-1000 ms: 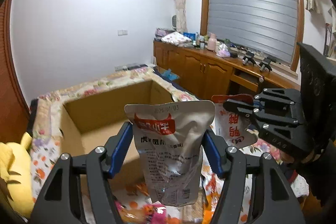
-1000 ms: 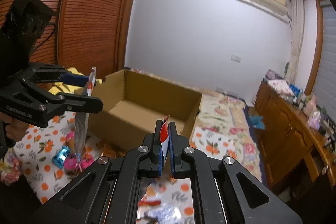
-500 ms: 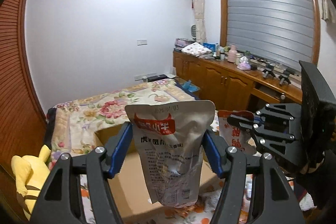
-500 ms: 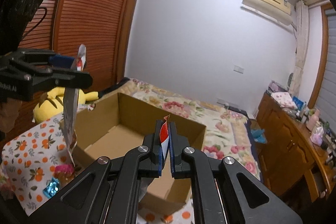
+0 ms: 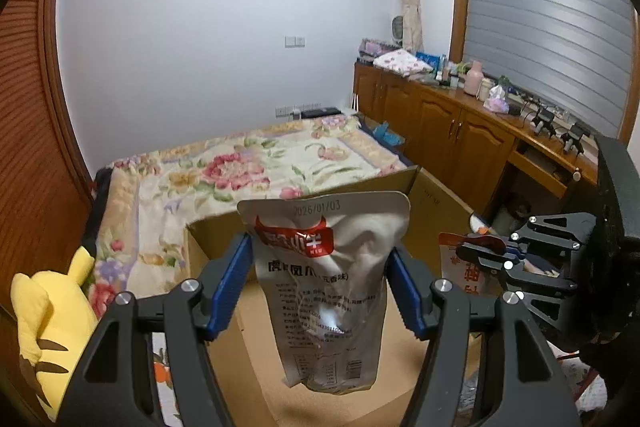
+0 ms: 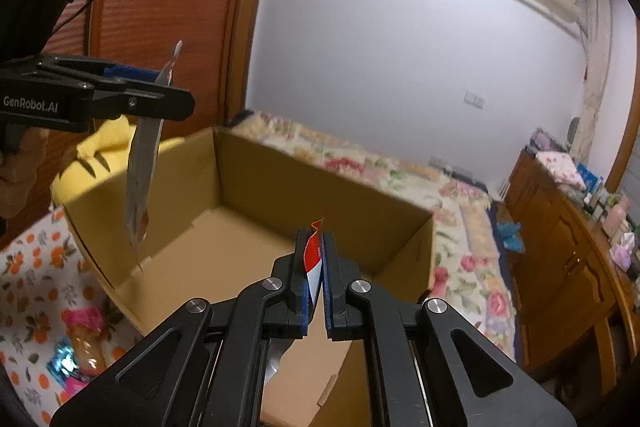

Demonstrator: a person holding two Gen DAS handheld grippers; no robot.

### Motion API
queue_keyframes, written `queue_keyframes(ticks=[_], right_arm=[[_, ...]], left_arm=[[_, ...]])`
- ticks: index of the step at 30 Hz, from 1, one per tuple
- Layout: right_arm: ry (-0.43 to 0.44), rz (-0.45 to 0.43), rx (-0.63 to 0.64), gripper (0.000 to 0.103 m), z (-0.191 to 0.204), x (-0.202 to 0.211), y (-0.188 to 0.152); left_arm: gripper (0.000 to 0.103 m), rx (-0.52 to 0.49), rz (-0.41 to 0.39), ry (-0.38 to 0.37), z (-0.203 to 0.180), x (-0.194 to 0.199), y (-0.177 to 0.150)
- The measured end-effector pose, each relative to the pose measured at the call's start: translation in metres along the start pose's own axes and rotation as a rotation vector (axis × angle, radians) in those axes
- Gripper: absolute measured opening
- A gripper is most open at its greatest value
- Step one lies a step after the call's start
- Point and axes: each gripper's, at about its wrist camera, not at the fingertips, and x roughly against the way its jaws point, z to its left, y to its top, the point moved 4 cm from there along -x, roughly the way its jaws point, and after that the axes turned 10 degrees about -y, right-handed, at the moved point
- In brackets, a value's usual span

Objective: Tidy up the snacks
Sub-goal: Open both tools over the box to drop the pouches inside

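Note:
My left gripper (image 5: 320, 247) is shut on a silver-white snack pouch (image 5: 332, 307) with a red label, its blue pads pressing both side edges. The pouch hangs upright over the open cardboard box (image 5: 428, 195). In the right wrist view the same left gripper (image 6: 170, 87) holds that pouch (image 6: 140, 179) edge-on above the box's left wall. My right gripper (image 6: 316, 267) is shut on the thin top edge of a red and white pouch (image 6: 314, 247), above the box (image 6: 280, 187) floor. The left wrist view shows the right gripper (image 5: 476, 253) with its red and white pouch (image 5: 460, 271) at the right.
The box sits on a bed with a floral cover (image 5: 240, 167). A yellow plush toy (image 5: 48, 315) lies left of the box. Loose snacks (image 6: 80, 327) lie on an orange-print cloth at the near left. A wooden cabinet (image 5: 460, 135) with clutter runs along the right.
Both grippers have moved forward with their pouches, from in front of the box to over its open inside. The box looks closer and lower in both views. Both grips are unchanged.

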Motion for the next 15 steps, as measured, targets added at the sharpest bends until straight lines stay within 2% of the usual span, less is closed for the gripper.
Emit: queue_keyframes(ticks=[11, 15], right_arm=[[0.041, 0.077, 0.023, 0.004, 0.01, -0.017, -0.012], [0.041, 0.083, 0.016, 0.018, 0.011, -0.016, -0.012]], left_arm=[[0.07, -0.005, 0.051, -0.004, -0.001, -0.023, -0.009], [0.074, -0.002, 0.042, 0.0, 0.003, -0.021, -0.01]])
